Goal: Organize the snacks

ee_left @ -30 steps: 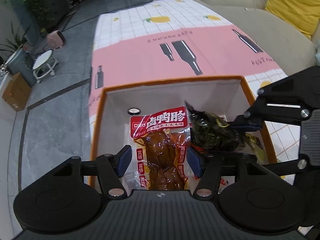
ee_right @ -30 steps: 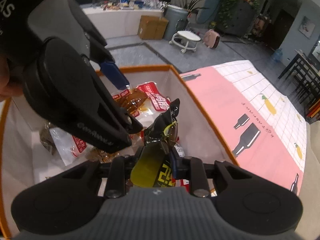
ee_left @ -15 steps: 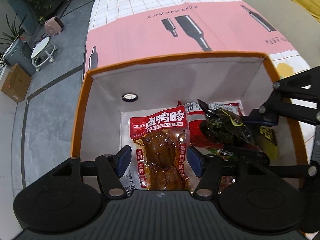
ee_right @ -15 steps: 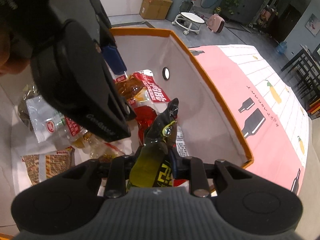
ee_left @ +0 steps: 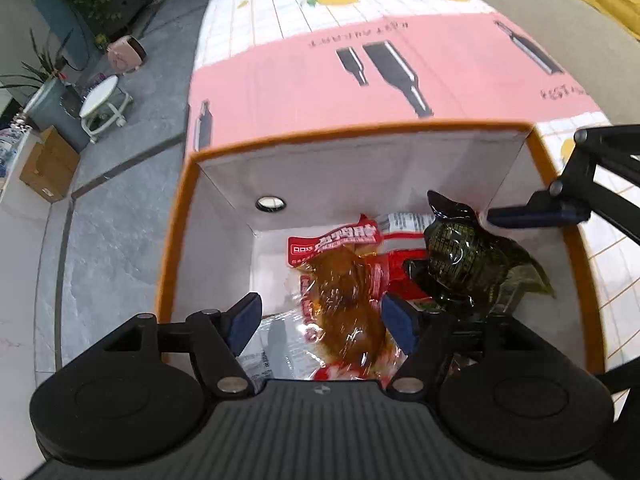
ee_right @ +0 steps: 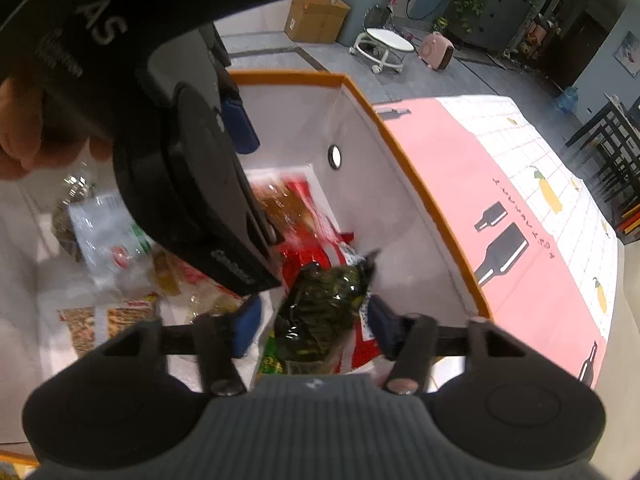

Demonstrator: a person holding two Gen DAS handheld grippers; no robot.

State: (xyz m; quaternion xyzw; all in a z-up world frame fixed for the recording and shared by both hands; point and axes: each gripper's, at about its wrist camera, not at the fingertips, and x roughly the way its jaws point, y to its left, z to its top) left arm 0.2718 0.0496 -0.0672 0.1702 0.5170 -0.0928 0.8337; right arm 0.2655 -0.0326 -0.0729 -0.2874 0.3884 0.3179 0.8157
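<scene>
Both packs have dropped from the grips into the orange box (ee_left: 176, 216), so keep the opening left gripper (ee_left: 320, 322) and right gripper (ee_right: 310, 326) wide, lifting straight up off the brown pack (ee_left: 344, 304) and dark pack (ee_right: 324, 304).

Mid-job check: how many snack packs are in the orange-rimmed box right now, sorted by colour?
Dark green pack: 1
Clear pack of brown meat, red header: 1
Red pack: 1
Clear-white pack: 1
Grain-print pack: 1
Total: 5 told apart; blurred ones beneath may add more.
</scene>
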